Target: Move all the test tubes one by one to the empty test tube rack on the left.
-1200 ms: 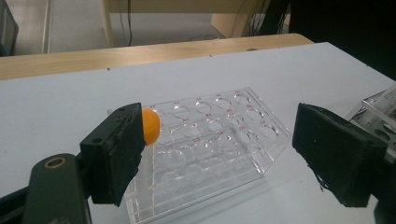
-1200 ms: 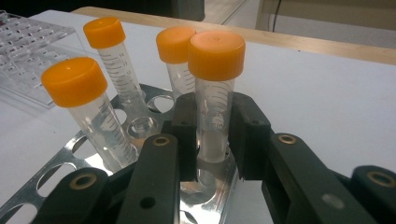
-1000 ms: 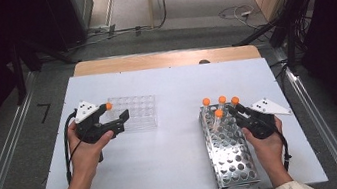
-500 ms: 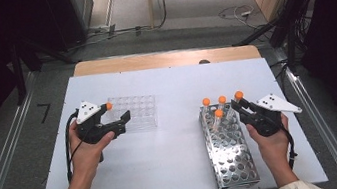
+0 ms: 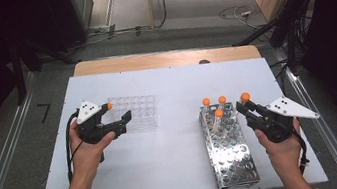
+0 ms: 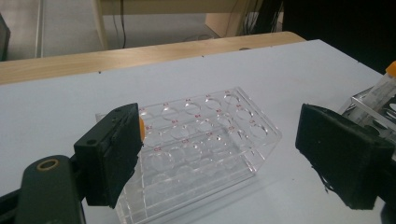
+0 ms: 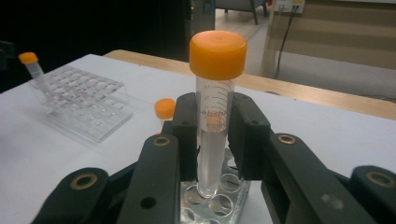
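A clear tube with an orange cap (image 7: 217,53) stands upright between the jaws of my right gripper (image 7: 215,126), which is shut on it. Its bottom hangs just above the holes of the metal rack (image 7: 223,198). From above, my right gripper (image 5: 245,107) holds that tube (image 5: 245,97) at the far right corner of the metal rack (image 5: 231,158), where three more capped tubes (image 5: 219,113) stand. My left gripper (image 5: 117,113) is open at the left end of the clear plastic rack (image 5: 139,113). That rack (image 6: 201,135) lies between its wide jaws.
One orange-capped tube (image 7: 31,63) stands in the clear rack (image 7: 84,107) at its left end. The white table (image 5: 170,86) has a wooden strip (image 5: 161,60) along its far edge. Metal rails run down both sides of the table.
My right gripper has risen and drifted a little right with the tube in it, lifting it out of the metal rack. The left hand has stayed where it was.
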`<state>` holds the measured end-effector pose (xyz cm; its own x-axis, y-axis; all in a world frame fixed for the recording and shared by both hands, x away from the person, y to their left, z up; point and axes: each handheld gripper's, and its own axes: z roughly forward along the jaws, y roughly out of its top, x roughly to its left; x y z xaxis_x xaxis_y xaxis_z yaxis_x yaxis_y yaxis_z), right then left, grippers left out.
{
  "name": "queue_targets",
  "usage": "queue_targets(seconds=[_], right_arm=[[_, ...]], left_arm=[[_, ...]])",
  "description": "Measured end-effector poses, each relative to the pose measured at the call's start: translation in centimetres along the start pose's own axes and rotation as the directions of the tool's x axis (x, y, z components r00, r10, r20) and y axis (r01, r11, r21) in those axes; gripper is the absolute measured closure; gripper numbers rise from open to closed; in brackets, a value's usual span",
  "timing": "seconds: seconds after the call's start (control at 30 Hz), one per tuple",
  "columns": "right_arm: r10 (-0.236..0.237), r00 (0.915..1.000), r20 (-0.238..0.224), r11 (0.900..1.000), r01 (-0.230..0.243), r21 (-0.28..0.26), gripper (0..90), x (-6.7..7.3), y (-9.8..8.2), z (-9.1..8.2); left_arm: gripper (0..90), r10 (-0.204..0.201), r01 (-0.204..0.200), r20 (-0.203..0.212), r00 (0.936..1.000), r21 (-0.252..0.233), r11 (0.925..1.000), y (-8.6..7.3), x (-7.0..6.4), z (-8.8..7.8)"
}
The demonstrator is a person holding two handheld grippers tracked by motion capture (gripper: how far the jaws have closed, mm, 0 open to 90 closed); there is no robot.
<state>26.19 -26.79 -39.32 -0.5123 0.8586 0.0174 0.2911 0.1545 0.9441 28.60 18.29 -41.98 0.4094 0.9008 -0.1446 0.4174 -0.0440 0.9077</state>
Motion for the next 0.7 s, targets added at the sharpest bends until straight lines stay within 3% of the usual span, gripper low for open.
queue_targets(seconds=[0.1,0.27,0.43,0.7], right_arm=[[-0.008,0.9994,-0.035,1.0,0.008,-0.007,71.0,0.9,0.4,-1.1],[-0.03,0.9956,-0.089,1.0,0.029,-0.005,71.1,2.4,0.9,-1.4],[-0.05,0.9899,-0.132,0.999,0.051,0.003,71.1,3.8,1.0,-0.8],[-0.071,0.9768,-0.202,0.997,0.076,0.016,71.1,6.5,1.2,1.5]], left_arm=[[15.8,0.002,-0.002,0.001,1.0,-0.001,1.0,0.0,-0.1,0.0],[15.8,0.004,-0.004,0.009,1.0,-0.001,1.0,0.1,-0.4,0.0],[15.8,0.008,-0.008,0.026,0.9996,-0.013,0.9999,0.5,-1.0,-0.3],[15.8,0.011,-0.01,0.043,0.999,-0.023,0.9997,0.7,-1.2,-0.6]])
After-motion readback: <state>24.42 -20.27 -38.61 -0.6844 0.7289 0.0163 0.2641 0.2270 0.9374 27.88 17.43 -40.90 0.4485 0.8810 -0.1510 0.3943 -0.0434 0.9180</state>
